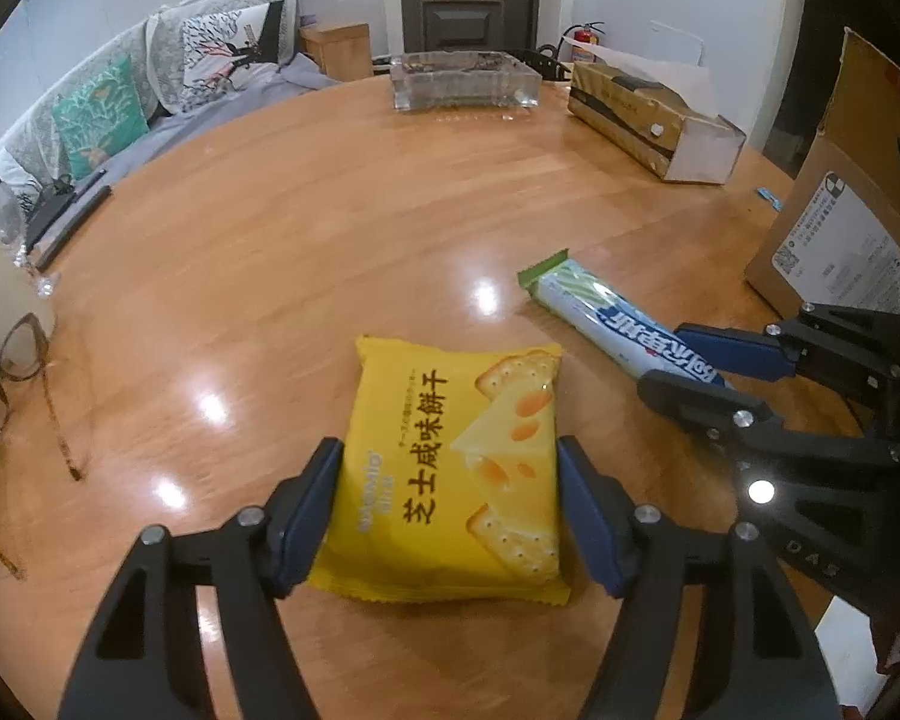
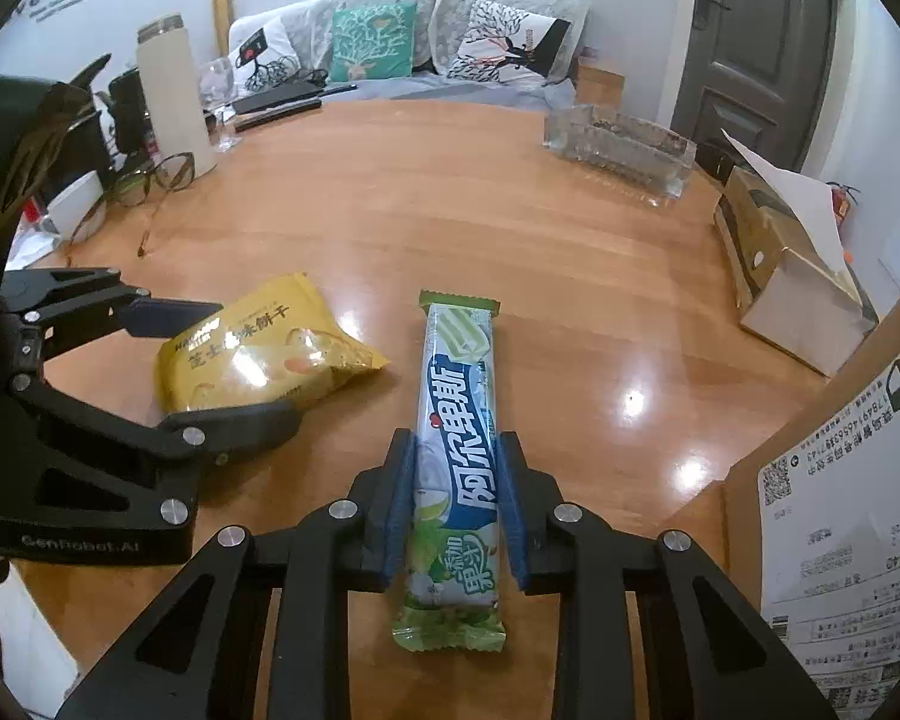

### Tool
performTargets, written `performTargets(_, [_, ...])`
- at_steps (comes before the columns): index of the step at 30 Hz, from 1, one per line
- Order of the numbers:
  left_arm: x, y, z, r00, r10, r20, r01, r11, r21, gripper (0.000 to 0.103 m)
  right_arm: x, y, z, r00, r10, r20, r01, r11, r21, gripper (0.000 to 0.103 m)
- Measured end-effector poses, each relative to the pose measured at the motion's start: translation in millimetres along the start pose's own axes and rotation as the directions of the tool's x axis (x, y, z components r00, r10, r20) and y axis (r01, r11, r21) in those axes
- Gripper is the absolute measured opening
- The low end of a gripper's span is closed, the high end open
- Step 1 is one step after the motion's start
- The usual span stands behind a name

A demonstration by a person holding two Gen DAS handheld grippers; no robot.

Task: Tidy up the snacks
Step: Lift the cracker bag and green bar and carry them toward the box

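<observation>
Snacks lie side by side near the lower middle of both views, each already framed by its own tool. The left gripper (image 1: 450, 510) straddles the yellow cracker packet (image 1: 456, 468), its blue pads (image 1: 309, 516) sitting at the packet's two side edges; they look to be touching or just shy of it, so I cannot tell whether the squeeze is on. In the right wrist view that packet tilts up at its far end, which suggests it may be partly lifted off the wooden table (image 1: 330, 228).

The right gripper (image 2: 456, 510) brackets the long candy stick pack (image 2: 459, 450), pads hard against its narrow sides, so I judge it gripped. The pack's long axis runs straight ahead along the fingers, green crimped end pointing toward the frame's centre, tail end below the fingers at the bottom.

Sorting turns on where each goes. The clear tray (image 2: 618, 150) sits at the upper right in the right wrist view and top centre in the left one, well apart from both snacks. The cardboard box (image 2: 840, 510) stands just beside the right gripper at the right edge, so that hand is nearer to it. Either could be the destination.
</observation>
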State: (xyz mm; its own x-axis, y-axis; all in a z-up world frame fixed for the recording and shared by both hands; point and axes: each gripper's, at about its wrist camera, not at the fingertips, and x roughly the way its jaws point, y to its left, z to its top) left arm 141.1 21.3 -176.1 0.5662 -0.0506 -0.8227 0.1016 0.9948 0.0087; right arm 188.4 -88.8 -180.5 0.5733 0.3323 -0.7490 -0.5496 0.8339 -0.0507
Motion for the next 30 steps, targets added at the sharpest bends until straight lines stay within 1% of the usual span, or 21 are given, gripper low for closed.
performTargets(4, [-17.4, 4.3, -1.3, 0.999, -0.008, 0.038, 0.009, 1.000, -0.018, 0.067, -6.7, 1.0, -0.9, 1.000, 0.008, 0.012, -0.008, 1.000, 0.003, 0.022])
performTargets(8, [-41.6, 8.6, -0.4, 0.997, 0.014, 0.079, -0.011, 0.999, -0.033, 0.067, -24.4, 3.3, 3.8, 0.999, 0.031, 0.041, -0.031, 0.999, 0.010, 0.022])
performTargets(14, [-99.9, 13.3, 2.7, 0.984, 0.029, 0.173, -0.021, 0.999, -0.047, 0.067, -72.7, 19.5, 17.7, 0.990, 0.071, 0.123, -0.069, 0.997, -0.022, 0.022])
performTargets(18, [-148.6, 12.3, 10.9, 0.967, 0.028, 0.254, -0.014, 0.998, -0.056, 0.067, -115.2, 27.9, 30.0, 0.975, 0.100, 0.196, -0.094, 0.995, -0.036, 0.022])
performTargets(19, [-164.7, 10.6, 13.7, 0.960, 0.027, 0.280, -0.012, 0.998, -0.055, 0.067, -126.2, 29.5, 32.7, 0.971, 0.104, 0.215, -0.098, 0.994, -0.039, 0.022])
performTargets(21, [-185.9, 8.2, 18.0, 0.949, 0.023, 0.313, -0.007, 0.999, -0.051, 0.067, -149.6, 29.9, 37.6, 0.960, 0.117, 0.253, -0.110, 0.993, -0.040, 0.022])
performTargets(24, [-221.1, 1.1, 25.6, 0.929, 0.009, 0.371, 0.010, 0.999, -0.050, 0.067, -184.0, 27.5, 42.2, 0.944, 0.129, 0.304, -0.124, 0.992, -0.035, 0.022])
performTargets(27, [-246.5, -10.9, 34.1, 0.911, -0.019, 0.413, 0.039, 0.999, -0.039, 0.067, -210.1, 21.2, 43.5, 0.932, 0.116, 0.343, -0.113, 0.993, -0.029, 0.022])
performTargets(30, [-262.1, -29.2, 44.7, 0.897, -0.048, 0.440, 0.057, 0.998, -0.007, 0.067, -235.1, 11.7, 38.3, 0.919, 0.090, 0.383, -0.095, 0.995, -0.005, 0.022])
